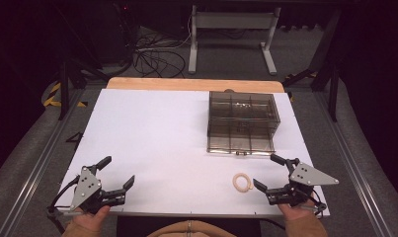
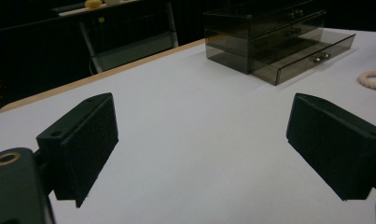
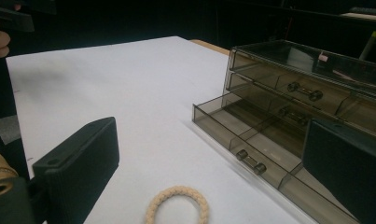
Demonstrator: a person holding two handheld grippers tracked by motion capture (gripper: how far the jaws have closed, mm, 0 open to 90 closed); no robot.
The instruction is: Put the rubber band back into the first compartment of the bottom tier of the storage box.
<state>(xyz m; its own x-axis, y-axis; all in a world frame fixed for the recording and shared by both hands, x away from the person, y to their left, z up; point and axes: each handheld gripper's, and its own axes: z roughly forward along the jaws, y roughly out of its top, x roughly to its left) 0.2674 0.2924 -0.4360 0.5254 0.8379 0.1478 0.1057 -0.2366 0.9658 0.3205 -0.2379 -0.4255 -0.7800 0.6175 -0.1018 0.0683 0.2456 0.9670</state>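
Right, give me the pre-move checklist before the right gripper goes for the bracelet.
1. Right gripper open, nothing between its jaws: ok.
2. Bracelet lying flat on the white table top, free of the jaws: ok.
3. Bottom drawer of the smoky drawer box pulled out, ready to receive: ok.
4. Bare table between bracelet and drawer front: ok.
5. Left gripper open, parked at the near left, away from the path: ok.
6. Whether the open drawer's compartments hold nothing: cannot tell.
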